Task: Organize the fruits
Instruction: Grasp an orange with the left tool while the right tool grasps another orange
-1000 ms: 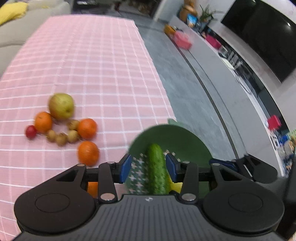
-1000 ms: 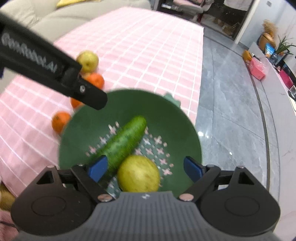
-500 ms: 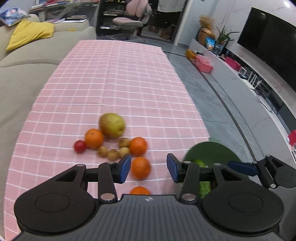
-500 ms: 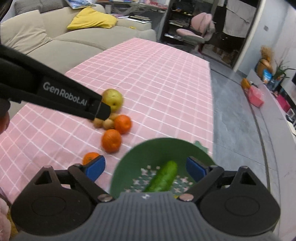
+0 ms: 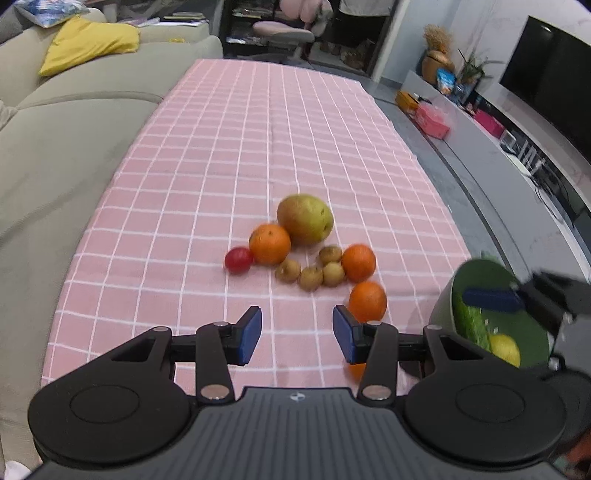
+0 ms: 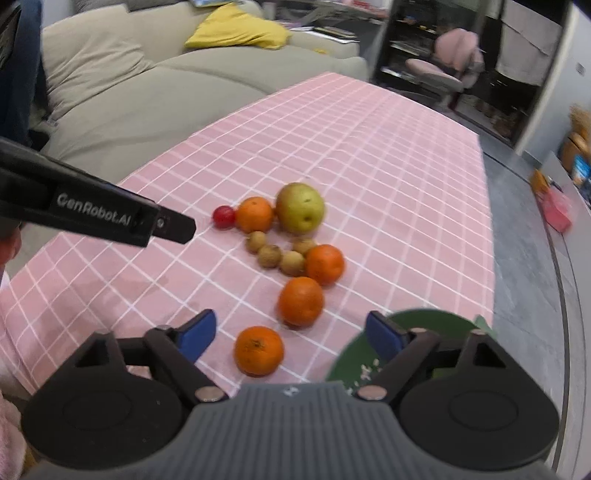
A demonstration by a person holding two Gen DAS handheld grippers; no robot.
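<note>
A cluster of fruit lies on the pink checked tablecloth point(image 5: 258, 147): a green-yellow pear point(image 5: 305, 219), several oranges point(image 5: 269, 243), a red cherry tomato point(image 5: 238, 260) and several small brown fruits point(image 5: 310, 277). The same pear point(image 6: 300, 207) and oranges point(image 6: 300, 301) show in the right wrist view. A green colander bowl point(image 5: 532, 332) at the table's right edge holds a cucumber point(image 5: 471, 321) and a yellow fruit point(image 5: 504, 349). My left gripper point(image 5: 297, 334) is open and empty, short of the fruit. My right gripper point(image 6: 291, 334) is open and empty above an orange point(image 6: 259, 350), beside the bowl point(image 6: 417, 325).
A beige sofa point(image 5: 66, 118) with a yellow cushion point(image 5: 88, 40) runs along the table's left side. The grey floor point(image 5: 517, 206) drops off right of the table. A TV unit point(image 5: 535, 110) stands far right, a pink chair point(image 5: 284, 29) beyond the table.
Both grippers pulled back and away from the green bowl. The left one, over the cucumber a second ago, now faces the fruit cluster. The cucumber stays in the bowl.
</note>
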